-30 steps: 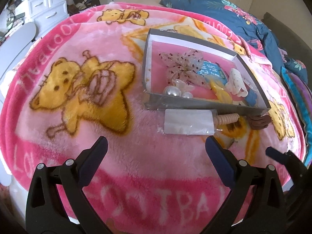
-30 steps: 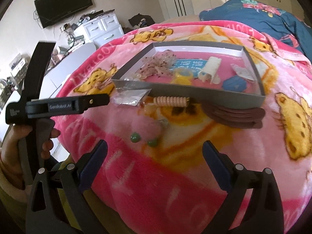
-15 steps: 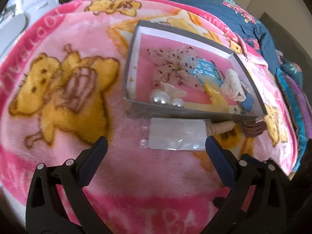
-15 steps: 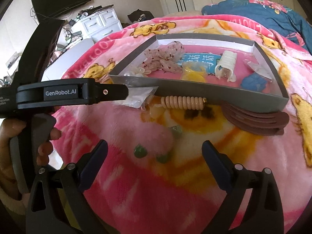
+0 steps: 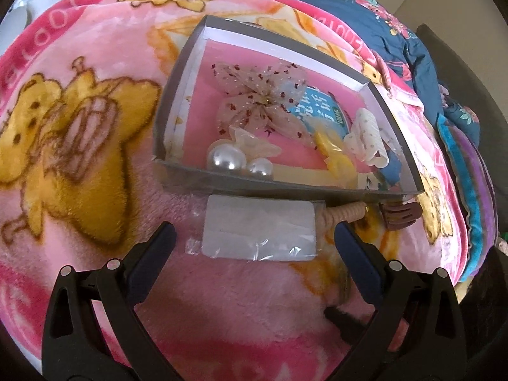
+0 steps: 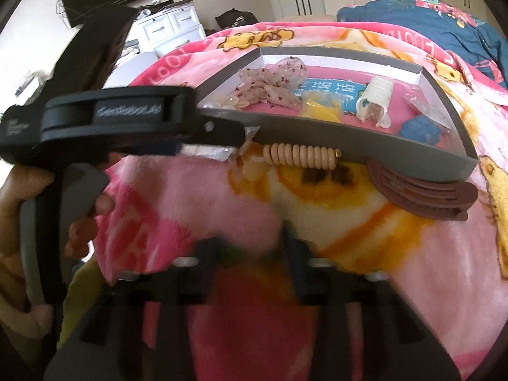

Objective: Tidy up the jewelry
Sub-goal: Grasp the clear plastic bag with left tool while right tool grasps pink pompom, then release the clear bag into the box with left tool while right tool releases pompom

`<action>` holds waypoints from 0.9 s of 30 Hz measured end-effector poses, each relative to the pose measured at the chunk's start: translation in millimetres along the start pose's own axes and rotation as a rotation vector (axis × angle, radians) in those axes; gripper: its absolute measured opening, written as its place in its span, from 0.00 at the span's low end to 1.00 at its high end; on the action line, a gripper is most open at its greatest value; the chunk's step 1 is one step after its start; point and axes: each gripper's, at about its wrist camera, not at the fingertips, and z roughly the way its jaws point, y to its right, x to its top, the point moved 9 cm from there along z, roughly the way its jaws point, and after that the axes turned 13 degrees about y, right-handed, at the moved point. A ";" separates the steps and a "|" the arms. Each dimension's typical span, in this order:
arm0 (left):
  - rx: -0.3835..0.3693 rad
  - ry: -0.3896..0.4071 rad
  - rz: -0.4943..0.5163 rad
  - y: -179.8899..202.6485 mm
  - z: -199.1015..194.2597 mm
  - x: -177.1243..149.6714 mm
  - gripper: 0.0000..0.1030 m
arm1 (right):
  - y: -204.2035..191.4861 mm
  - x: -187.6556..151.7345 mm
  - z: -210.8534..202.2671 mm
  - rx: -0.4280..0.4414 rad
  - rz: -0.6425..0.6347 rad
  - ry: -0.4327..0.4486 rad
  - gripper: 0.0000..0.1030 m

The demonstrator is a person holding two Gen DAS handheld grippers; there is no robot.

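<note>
Just beyond wide left tongs point(image 5: 252, 238) lies a frosted plastic packet point(image 5: 259, 235); right tongs point(image 6: 250, 254) narrowed.

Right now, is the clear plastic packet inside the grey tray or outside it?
Outside. The clear plastic packet lies flat on the pink blanket, just before the grey tray near wall, between the open left tongs.

Bright daylight floods your pink blanket point(image 5: 95, 47), glare whitening the plastic packet point(image 5: 258, 233). Your left view's sharp; fisheye bends its edges dark. Your right view smears: right gripper point(image 6: 250, 254) blurred, perhaps closing on something green.
</note>
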 end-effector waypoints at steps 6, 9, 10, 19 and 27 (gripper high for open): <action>0.013 0.006 0.043 4.4 4.2 -0.3 0.78 | 1.0 -4.3 -14.6 0.012 0.007 -0.001 0.26; 0.028 0.010 0.069 5.8 4.3 -0.5 0.73 | 2.7 -4.9 -19.2 0.009 0.014 0.003 0.26; 0.029 0.013 0.069 5.5 4.2 0.2 0.72 | 3.3 -4.5 -21.2 0.009 0.016 0.005 0.26; 0.018 0.062 0.081 8.4 -23.6 3.3 0.71 | 8.2 7.3 -39.6 0.000 0.031 0.045 0.26; 0.016 0.106 0.093 11.2 -54.8 5.2 0.71 | 12.4 18.0 -54.6 -0.011 0.037 0.079 0.26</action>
